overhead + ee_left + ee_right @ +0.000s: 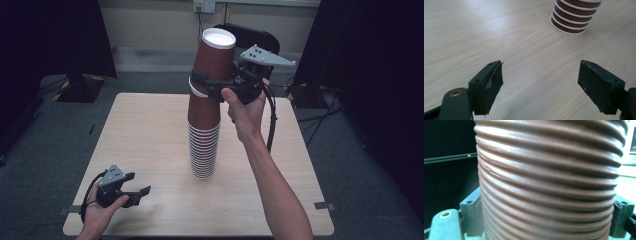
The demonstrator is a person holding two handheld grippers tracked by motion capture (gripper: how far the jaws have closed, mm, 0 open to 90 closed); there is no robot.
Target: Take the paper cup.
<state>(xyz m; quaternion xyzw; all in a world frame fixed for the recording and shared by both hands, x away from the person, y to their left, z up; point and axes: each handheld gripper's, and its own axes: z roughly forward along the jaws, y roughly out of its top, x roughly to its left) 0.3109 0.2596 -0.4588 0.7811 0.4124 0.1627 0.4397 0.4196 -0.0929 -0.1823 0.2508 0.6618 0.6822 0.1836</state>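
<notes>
Pale wood-grain counter [150, 130] sits in a dim room w/ grey carpet, black drapes at both sides and a beige wall at the back. Near the counter's middle stands a tall stack of brown ribbed paper cups [204, 150] w/ white rims, upright; its lower rims are packed close together.

Your right tool [206, 86] is up high, above the counter's far half, held level. Its jaws clamp the side of the top cup [215, 52], one on each side of the ribbed wall. In the right tool's view that wall [549, 185] sits betw. the two black pads, very close and blurred. The top cup is raised partway out of the stack and tilts slightly right; its white inside faces up. Whether it's fully clear of the cup below, can't tell. A white rim shows just beside the jaws at their left.

Your left tool [141, 195] rests low at the counter's near left corner, well apart from the stack. Its jaws are spread wide w/ nothing betw. them, just bare wood. In its own view, the stack's base [572, 18] is ahead, to the upper right.
</notes>
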